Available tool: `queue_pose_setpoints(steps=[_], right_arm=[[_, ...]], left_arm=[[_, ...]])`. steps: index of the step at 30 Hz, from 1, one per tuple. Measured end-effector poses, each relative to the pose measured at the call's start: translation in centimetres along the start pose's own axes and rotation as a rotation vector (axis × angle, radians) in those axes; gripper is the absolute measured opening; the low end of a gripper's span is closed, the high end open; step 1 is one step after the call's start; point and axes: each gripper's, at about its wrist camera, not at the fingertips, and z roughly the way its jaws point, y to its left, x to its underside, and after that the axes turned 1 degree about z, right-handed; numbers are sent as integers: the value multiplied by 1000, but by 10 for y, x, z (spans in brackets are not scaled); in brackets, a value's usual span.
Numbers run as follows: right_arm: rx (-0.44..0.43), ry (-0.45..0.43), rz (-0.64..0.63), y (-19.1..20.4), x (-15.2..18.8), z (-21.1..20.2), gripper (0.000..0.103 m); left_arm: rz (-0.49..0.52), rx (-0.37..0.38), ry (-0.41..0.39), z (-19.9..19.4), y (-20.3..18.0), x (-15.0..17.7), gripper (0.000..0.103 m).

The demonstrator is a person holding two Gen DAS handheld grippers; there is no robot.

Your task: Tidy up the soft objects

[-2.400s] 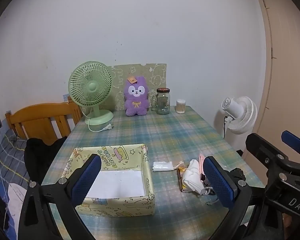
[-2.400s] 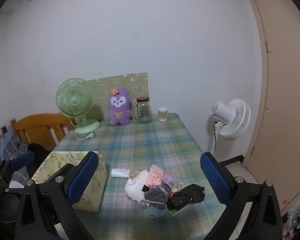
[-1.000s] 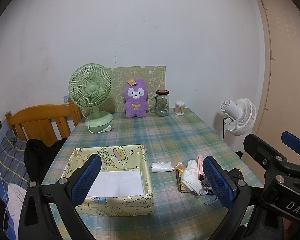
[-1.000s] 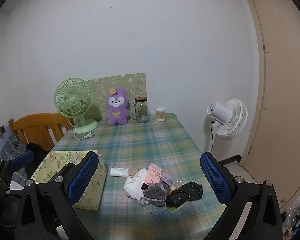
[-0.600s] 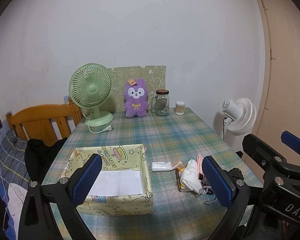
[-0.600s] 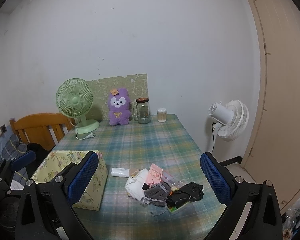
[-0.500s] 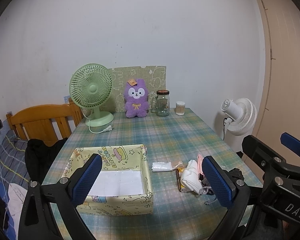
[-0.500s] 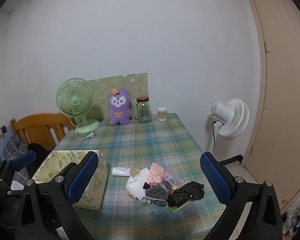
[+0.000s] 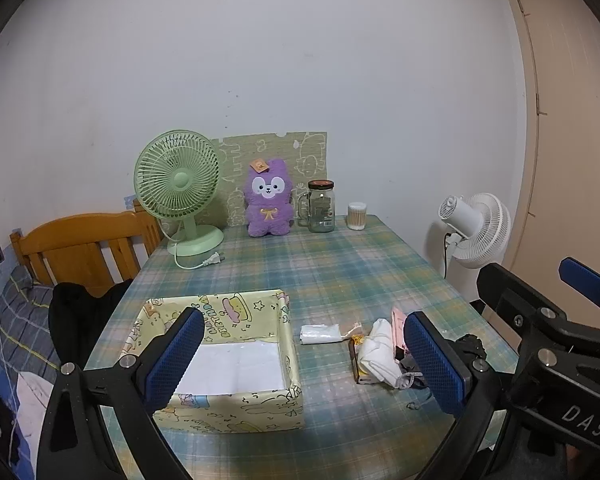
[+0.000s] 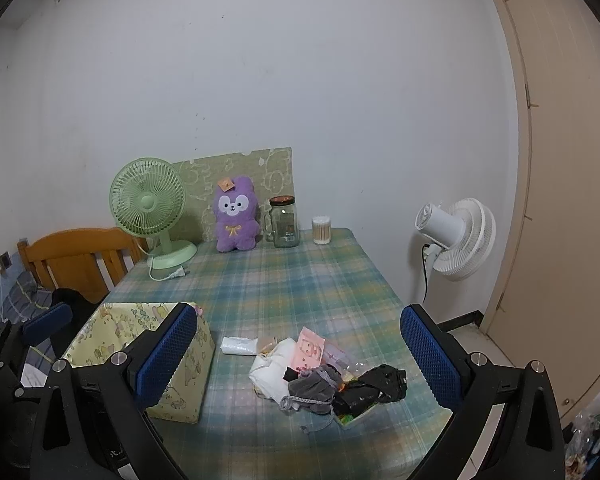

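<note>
Soft objects lie in a loose heap (image 10: pixel 324 376) near the right edge of the table (image 10: pixel 268 280), toward its near end: a white cloth bundle (image 10: pixel 270 368), a grey drawstring pouch (image 10: pixel 312 390), a crumpled black piece (image 10: pixel 376 386) and a pink printed packet (image 10: pixel 311 347), some of them resting on a shallow tray whose contents are hard to make out. A small rolled white plastic bag (image 9: pixel 320 334) lies apart from the heap, between it and the yellow cartoon-print box (image 9: pixel 224 360), which stands open near the left edge with only a white bottom showing inside. Both tools hover above the near edge, holding nothing: the left gripper (image 9: pixel 300 364) has its blue pads spread wide, framing the box and the heap, and the right gripper (image 10: pixel 298 360) is spread just as wide over the heap. Along the far edge stand a green desk fan (image 9: pixel 180 192) with its plug lying loose, a purple plush toy (image 9: pixel 268 200), a glass jar (image 9: pixel 321 206) and a small tub of cotton swabs (image 9: pixel 357 216). A white floor fan (image 10: pixel 456 240) stands beyond the right edge, and a wooden chair (image 9: pixel 84 248) beyond the left.
</note>
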Motion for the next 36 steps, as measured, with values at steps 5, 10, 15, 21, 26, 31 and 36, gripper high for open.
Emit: queue_pose_setpoints(steps=[5,10,15,21,26,31,36], right_arm=[[1,1,8,-2,1,2,103],[2,2,9,-3,1,3,102],[3,3,9,-4,1,4,102],[9,2,-8,-6,2,9,100],[6,19,3,-13,5,17,98],[2,29,3,-18,11,25,96],[9,55,6,-26,18,37,94]], left_arm=[[0,7,4,2,-4,0,100],[0,14,12,6,-5,1,99],[2,20,21,12,-8,2,99],[2,33,36,19,-14,4,97],[-3,43,40,26,-19,7,97],[17,47,63,38,-30,10,96],[28,61,92,51,-42,17,93]])
